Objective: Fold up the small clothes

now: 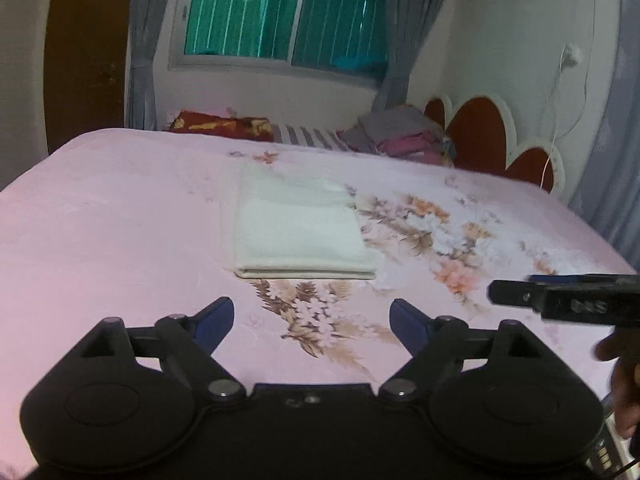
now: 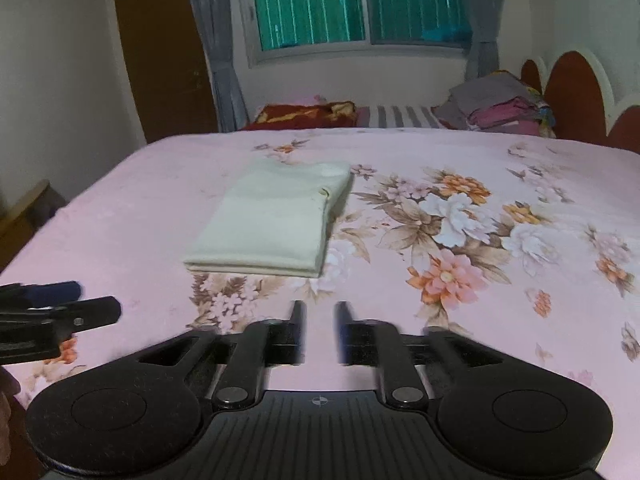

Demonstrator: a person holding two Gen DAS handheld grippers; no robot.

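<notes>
Nearest you, your left tool [image 1: 312, 322] hangs over the bed [image 1: 120, 220] with its blue-padded fingers spread wide and nothing between them. Your right tool [image 2: 320, 320] sits just beside it, on its right, also empty; its fingers stand parallel with a narrow gap, so it is only slightly parted, and the tips are motion-blurred.

Ahead of both tools, apart from them and touching neither, the cream garment [image 1: 298, 224] lies flat on the floral bedsheet, already folded into a layered rectangle. Its long axis runs away from you, with the doubled near edge facing the tools. It lies almost straight ahead of your left tool and ahead-left of your right one, so the left looks better lined up with that near edge.

Farther back, a pile of clothes [image 2: 496, 112] rests by the headboard [image 2: 576, 92], under the window [image 2: 360, 4].
</notes>
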